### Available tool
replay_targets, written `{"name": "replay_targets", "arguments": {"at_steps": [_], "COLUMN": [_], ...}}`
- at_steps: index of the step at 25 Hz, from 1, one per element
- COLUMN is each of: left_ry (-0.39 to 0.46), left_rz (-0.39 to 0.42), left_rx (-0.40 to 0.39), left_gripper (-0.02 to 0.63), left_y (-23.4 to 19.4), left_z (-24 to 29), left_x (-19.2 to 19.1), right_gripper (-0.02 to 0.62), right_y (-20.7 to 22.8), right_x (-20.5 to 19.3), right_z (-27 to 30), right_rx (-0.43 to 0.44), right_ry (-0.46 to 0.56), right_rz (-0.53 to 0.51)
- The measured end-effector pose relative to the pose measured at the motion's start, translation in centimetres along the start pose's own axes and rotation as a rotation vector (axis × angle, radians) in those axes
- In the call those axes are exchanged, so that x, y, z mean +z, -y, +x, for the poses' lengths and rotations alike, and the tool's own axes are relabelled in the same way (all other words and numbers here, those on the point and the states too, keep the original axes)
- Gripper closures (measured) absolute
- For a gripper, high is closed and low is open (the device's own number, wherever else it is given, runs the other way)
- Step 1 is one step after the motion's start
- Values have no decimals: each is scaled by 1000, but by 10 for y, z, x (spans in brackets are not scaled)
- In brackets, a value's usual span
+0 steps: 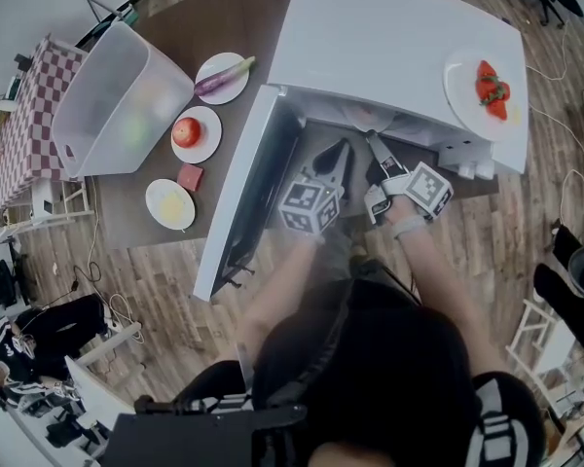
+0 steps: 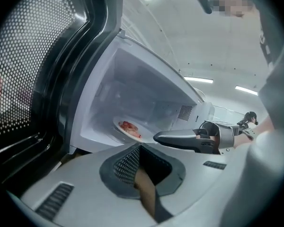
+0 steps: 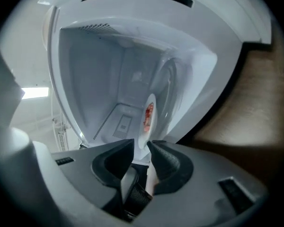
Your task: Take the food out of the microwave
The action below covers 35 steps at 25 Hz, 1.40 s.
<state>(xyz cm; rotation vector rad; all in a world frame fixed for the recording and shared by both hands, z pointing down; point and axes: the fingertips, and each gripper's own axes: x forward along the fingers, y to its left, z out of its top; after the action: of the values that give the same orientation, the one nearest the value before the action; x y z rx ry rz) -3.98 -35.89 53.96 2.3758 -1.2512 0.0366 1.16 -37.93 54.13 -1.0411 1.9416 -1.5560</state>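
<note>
The white microwave (image 1: 389, 37) stands with its door (image 1: 243, 193) swung open to the left. Inside, a white plate of red food (image 2: 128, 126) rests on the cavity floor; the head view hides it under the microwave's top. My left gripper (image 1: 343, 149) is at the opening, shut with nothing in it (image 2: 140, 146). My right gripper (image 1: 371, 139) is beside it, rolled onto its side. Its jaws stand open (image 3: 141, 144) just in front of the plate (image 3: 148, 117), whose rim lines up with the gap between them; the pads do not press on it.
A second plate with red food (image 1: 487, 90) sits on top of the microwave at the right. Left of the door, the brown table holds a clear bin (image 1: 117, 100), three small plates (image 1: 197, 132) and a red block (image 1: 189, 177). The mesh door (image 2: 33, 60) is close on my left.
</note>
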Motion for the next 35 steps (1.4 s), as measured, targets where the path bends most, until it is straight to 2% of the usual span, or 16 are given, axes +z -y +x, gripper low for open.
{"name": "replay_targets", "arguments": {"at_steps": [2,5,7,12,14,16,20,31,33,35], "left_ry": [-1,-2,-2,-11,-14,-17,-21,-22,-21,-20], "left_rz": [0,0,0,0,1,1,-2,-22,-43,-93], "left_rx": [4,7,5,-1,-6,-8,-9,-4,-8,-17], "left_gripper": [604,604,604,604,604,604,604,604,604,563], "left_y": [-3,-5,-5,-5,-4,-2,-2,-2,-1,0], "left_z": [-1,-2,-2,-1,0,1,2,2,3,7], "left_x": [0,1,1,-2,-3,-4,-7,-7,-8,-9], "right_gripper": [479,479,445,445,472,530,575,580,580,581], "right_y": [2,8,7,12,17,23,22,19,18,17], "right_x": [1,5,8,12,11,10,13,8,6,5], "right_z": [3,5,6,10,11,10,9,1,-2,-4], "right_rx": [3,-8,4,-23,-56,-92,-92,-66,-61,-53], "right_ry": [20,38,50,63,62,69,91,99,98,96], "right_rz": [63,108,146,212,246,272,274,296,300,301]}}
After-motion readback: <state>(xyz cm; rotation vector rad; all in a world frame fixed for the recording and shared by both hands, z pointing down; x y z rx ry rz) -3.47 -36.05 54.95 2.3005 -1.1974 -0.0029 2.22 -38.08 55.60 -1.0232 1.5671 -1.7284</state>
